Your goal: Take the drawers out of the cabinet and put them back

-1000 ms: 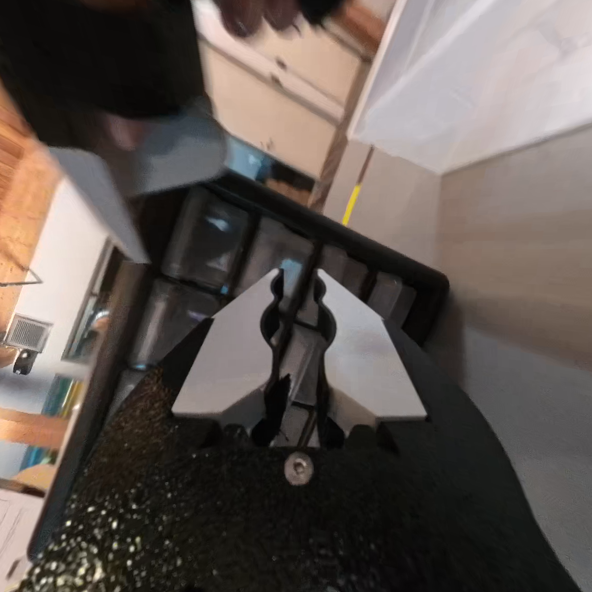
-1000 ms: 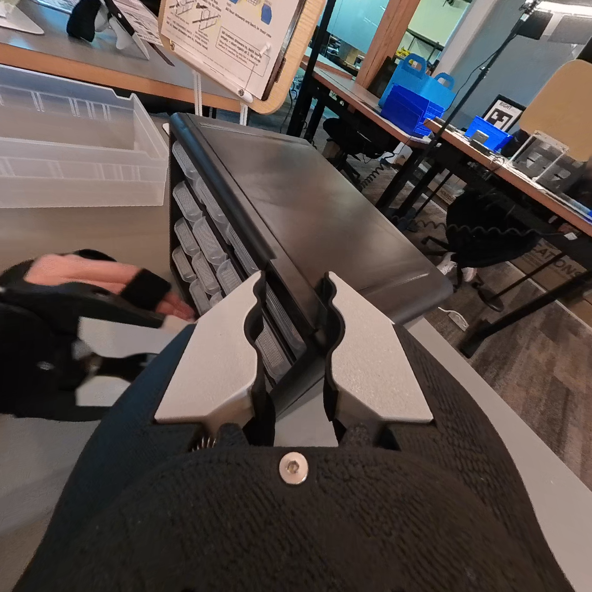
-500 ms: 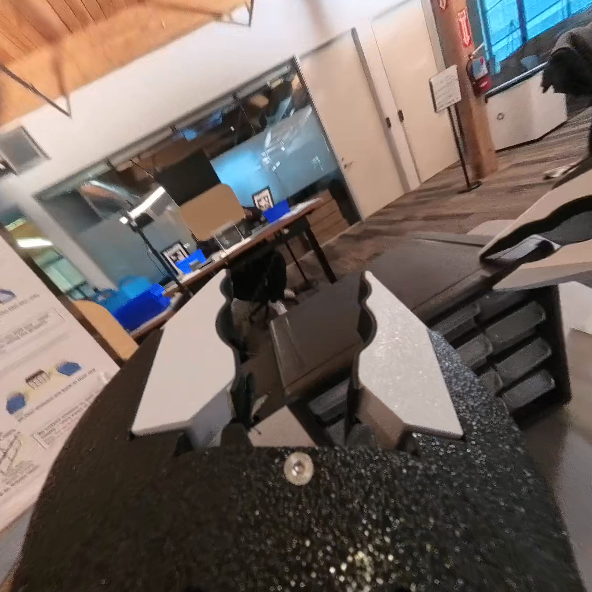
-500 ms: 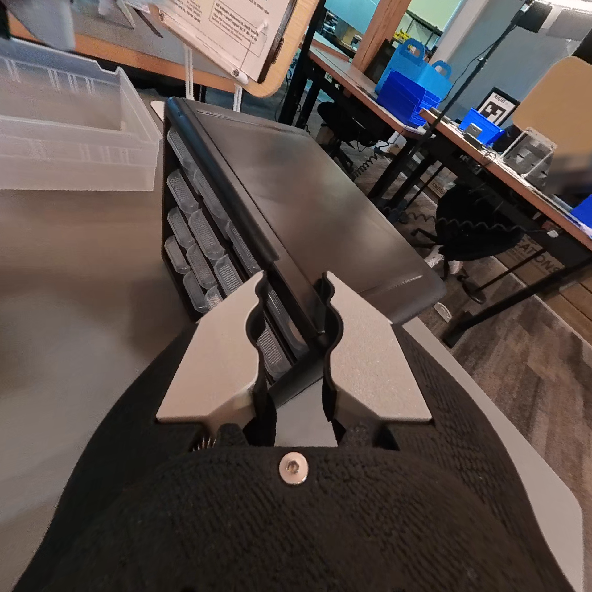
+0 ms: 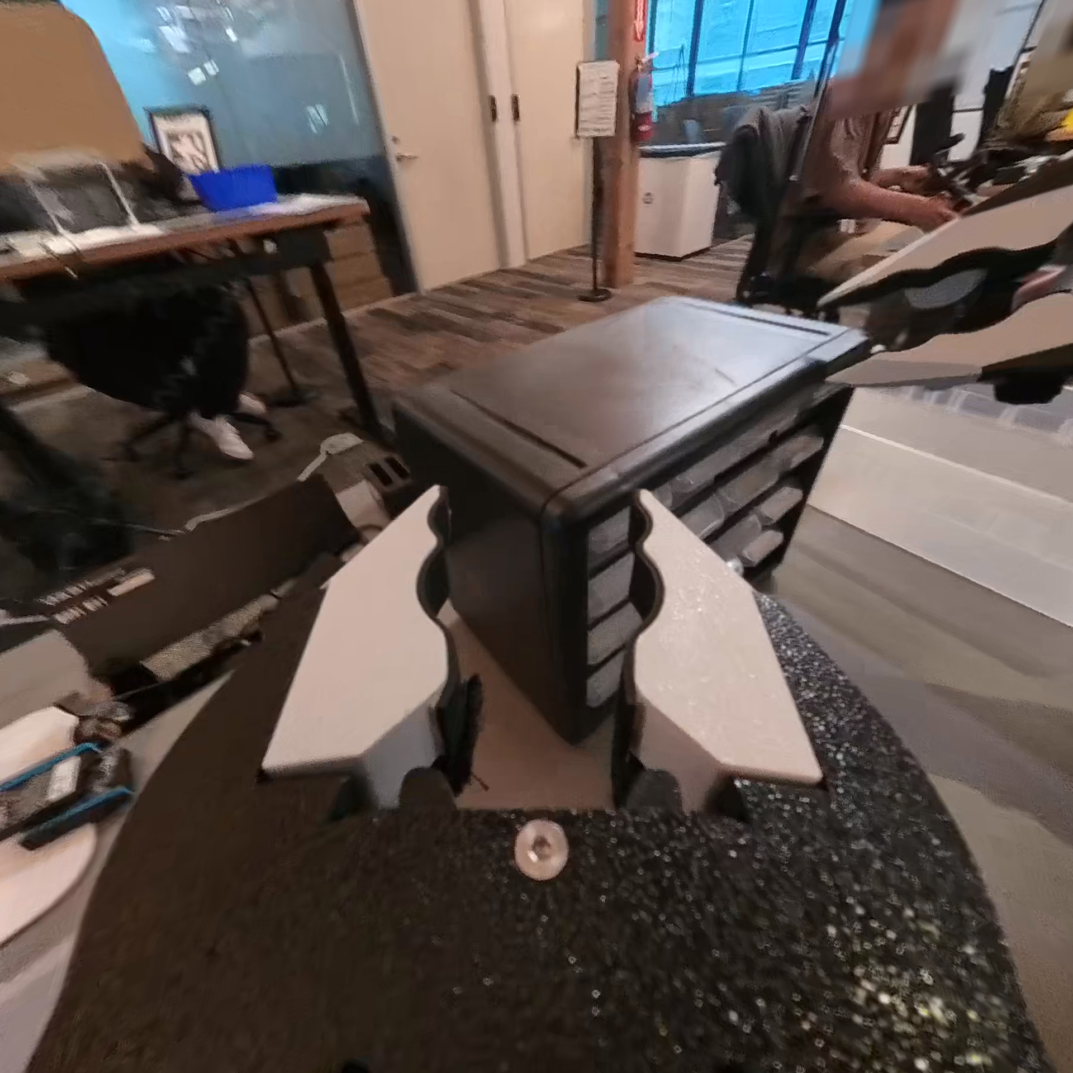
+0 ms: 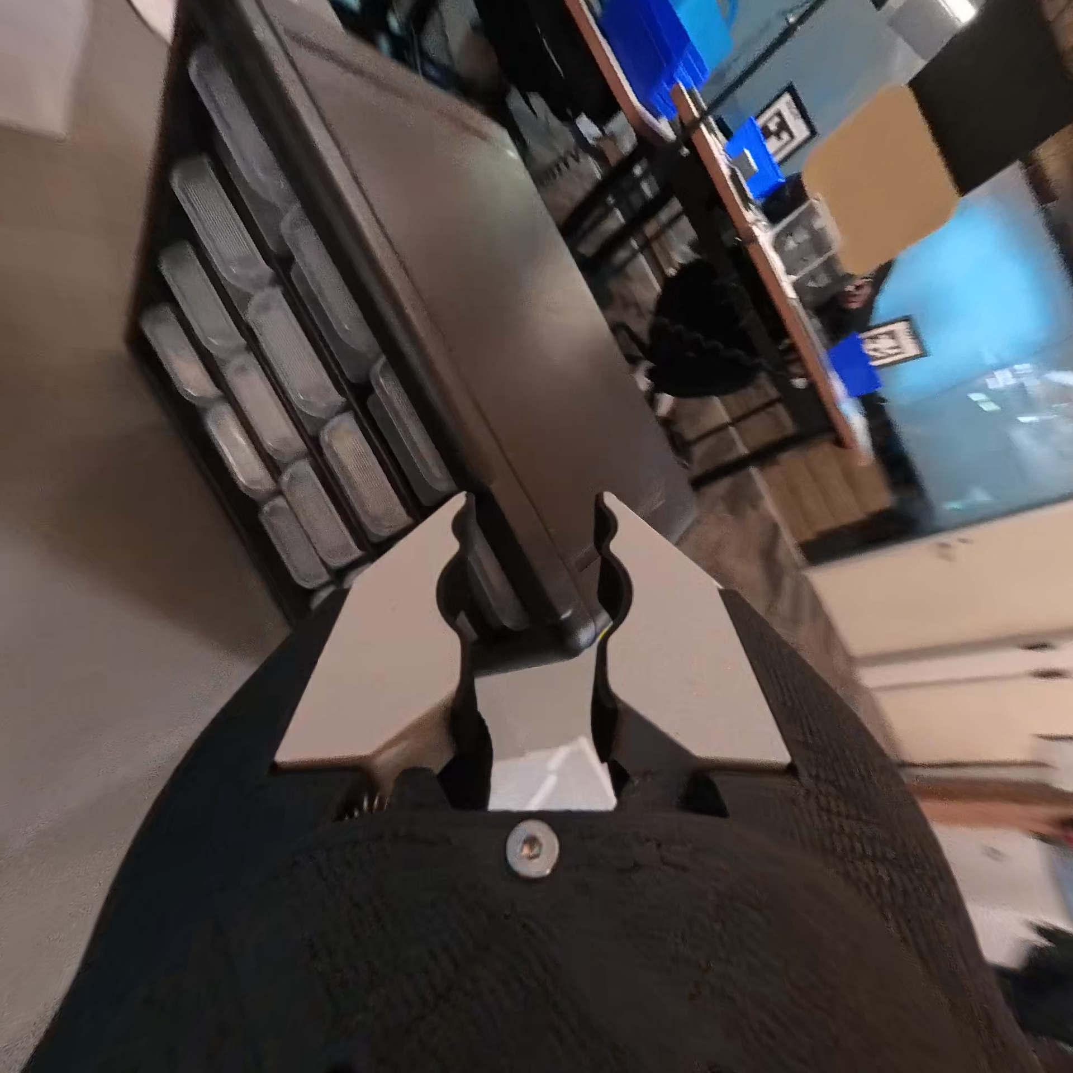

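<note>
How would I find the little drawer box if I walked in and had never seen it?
Look at the pale grey table. On it stands the black cabinet, a boxy case with a flat, shiny top. Its front is packed with rows of small see-through drawers, which nothing else nearby has; the left gripper and right gripper each frame a front corner.
</note>
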A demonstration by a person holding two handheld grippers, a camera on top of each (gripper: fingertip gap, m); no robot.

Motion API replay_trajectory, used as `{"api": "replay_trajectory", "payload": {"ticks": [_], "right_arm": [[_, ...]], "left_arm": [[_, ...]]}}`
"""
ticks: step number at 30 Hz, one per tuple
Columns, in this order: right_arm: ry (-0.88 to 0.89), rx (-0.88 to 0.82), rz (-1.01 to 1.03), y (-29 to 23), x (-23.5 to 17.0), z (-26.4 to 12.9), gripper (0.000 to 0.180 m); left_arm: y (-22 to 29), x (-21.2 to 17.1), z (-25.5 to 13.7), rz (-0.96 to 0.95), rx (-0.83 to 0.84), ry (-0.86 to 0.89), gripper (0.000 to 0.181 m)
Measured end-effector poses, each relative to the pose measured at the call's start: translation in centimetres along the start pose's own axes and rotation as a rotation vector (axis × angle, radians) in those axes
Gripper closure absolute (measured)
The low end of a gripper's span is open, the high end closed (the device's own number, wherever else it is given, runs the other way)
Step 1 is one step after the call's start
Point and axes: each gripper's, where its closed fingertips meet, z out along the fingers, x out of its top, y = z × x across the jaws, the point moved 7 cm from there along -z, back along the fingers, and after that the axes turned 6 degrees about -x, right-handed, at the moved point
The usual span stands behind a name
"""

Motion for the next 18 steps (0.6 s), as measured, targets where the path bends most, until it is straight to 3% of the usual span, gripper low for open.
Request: {"api": "replay_trajectory", "payload": {"ticks": [3,9,11,14,18], "right_arm": [[0.031,-0.079,-0.163,-1.5,2.7,-0.4,0.142],[0.324,0.036,-0.241,-9.6,8.3,-0.3,0.143],[0.349,0.033,-0.301,-13.4,7.7,1.1,0.142],[0.330,-0.114,-0.403,-17.6,5.6,3.9,0.140],[0.416,-0.191,-0.361,-20.1,5.4,5.7,0.141]], "left_arm": [[-0.8,-1.0,0.5,-0.109,0.003,-0.046,0.125],[-1.9,-1.1,1.4,-0.226,-0.050,0.048,0.129],[-2.1,-1.3,1.7,-0.239,-0.060,0.050,0.130],[-2.1,-1.5,2.3,-0.249,-0.079,0.051,0.130],[-1.6,-0.9,2.9,-0.233,-0.103,0.084,0.134]]}}
